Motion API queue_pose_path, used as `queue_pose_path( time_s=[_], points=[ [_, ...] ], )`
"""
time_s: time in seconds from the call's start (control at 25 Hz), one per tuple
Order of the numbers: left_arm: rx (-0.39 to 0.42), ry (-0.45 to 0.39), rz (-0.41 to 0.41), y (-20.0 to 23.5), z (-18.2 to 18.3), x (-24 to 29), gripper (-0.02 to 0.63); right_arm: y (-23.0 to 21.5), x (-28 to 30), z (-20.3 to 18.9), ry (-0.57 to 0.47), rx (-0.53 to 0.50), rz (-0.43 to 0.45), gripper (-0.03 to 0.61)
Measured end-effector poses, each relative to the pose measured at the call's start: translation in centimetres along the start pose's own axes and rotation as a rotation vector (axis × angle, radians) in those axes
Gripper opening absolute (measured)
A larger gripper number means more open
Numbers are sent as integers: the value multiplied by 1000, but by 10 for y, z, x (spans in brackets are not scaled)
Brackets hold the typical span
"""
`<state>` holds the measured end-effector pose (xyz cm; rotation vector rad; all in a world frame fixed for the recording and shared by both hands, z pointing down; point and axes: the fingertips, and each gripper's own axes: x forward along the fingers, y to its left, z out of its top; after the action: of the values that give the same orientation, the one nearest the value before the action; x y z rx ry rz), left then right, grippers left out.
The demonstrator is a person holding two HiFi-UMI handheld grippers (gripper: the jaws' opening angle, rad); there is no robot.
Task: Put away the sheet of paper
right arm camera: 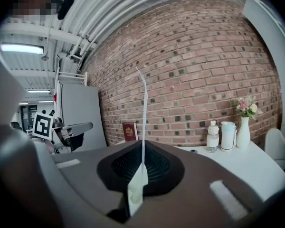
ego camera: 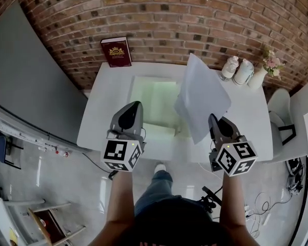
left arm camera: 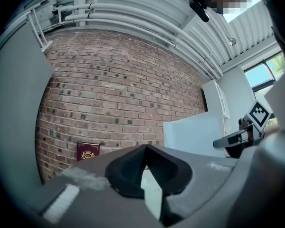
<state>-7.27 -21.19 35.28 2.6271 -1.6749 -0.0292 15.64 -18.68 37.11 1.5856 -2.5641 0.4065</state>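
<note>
The white sheet of paper (ego camera: 203, 96) stands upright above the right half of the white table (ego camera: 246, 127). My right gripper (ego camera: 214, 118) is shut on its near lower edge. In the right gripper view the paper (right arm camera: 144, 108) rises edge-on from between the closed jaws of the right gripper (right arm camera: 143, 146). My left gripper (ego camera: 137, 105) hovers over the near left part of a pale green translucent folder (ego camera: 151, 99) that lies flat on the table. Its jaws meet at the tip in the left gripper view (left arm camera: 146, 147), and nothing sticks out beyond them.
A dark red book (ego camera: 116, 51) leans against the brick wall at the table's back left. Two white bottles (ego camera: 237, 69) and a vase of flowers (ego camera: 264, 68) stand at the back right. A white chair (ego camera: 281, 106) sits past the right edge.
</note>
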Motion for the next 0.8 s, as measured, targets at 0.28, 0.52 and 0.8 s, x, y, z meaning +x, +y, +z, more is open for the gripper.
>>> queue_pose_path(
  time_s=[0.28,0.52,0.8],
  points=[
    [6,35,-49,26,-11,45,-3,-19,40,2,66,48,12,3],
    [-2,44,-58,45,-15,66,-3,-33,58,8,113,43,-11,3],
    [-5,58,-61,53,-21,73,-3,-39,72,13,203,33,13,3]
  ],
)
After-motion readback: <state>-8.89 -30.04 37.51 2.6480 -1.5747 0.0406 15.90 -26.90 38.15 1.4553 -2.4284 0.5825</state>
